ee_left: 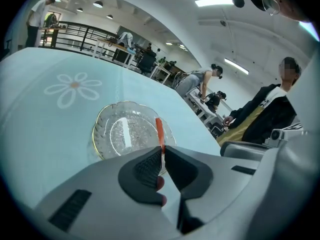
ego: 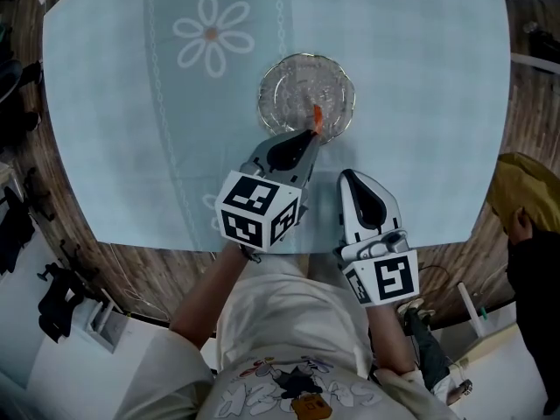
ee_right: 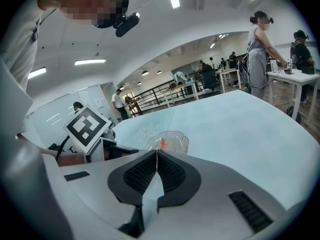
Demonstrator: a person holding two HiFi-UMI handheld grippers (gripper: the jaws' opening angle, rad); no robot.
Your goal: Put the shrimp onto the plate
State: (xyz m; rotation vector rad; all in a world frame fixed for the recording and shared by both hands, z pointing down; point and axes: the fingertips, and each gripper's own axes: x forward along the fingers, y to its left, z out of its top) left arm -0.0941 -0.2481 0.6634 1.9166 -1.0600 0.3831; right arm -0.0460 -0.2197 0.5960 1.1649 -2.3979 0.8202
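A clear glass plate (ego: 306, 94) with a scalloped rim stands on the pale blue tablecloth (ego: 131, 147). My left gripper (ego: 311, 133) is shut on an orange-red shrimp (ego: 317, 118), whose tail pokes out past the jaw tips over the plate's near right rim. In the left gripper view the shrimp (ee_left: 159, 131) juts from the left gripper (ee_left: 162, 151) above the plate (ee_left: 125, 134). My right gripper (ego: 348, 178) sits shut and holds nothing, just right of the left one, near the table's front edge. From the right gripper (ee_right: 157, 154) view, plate (ee_right: 172, 141) and shrimp (ee_right: 162, 144) lie ahead.
A white daisy print (ego: 213, 31) marks the cloth at the back left. The wooden table edge (ego: 131, 274) shows below the cloth. A seated person in black (ee_left: 270, 114) is off to the right of the table.
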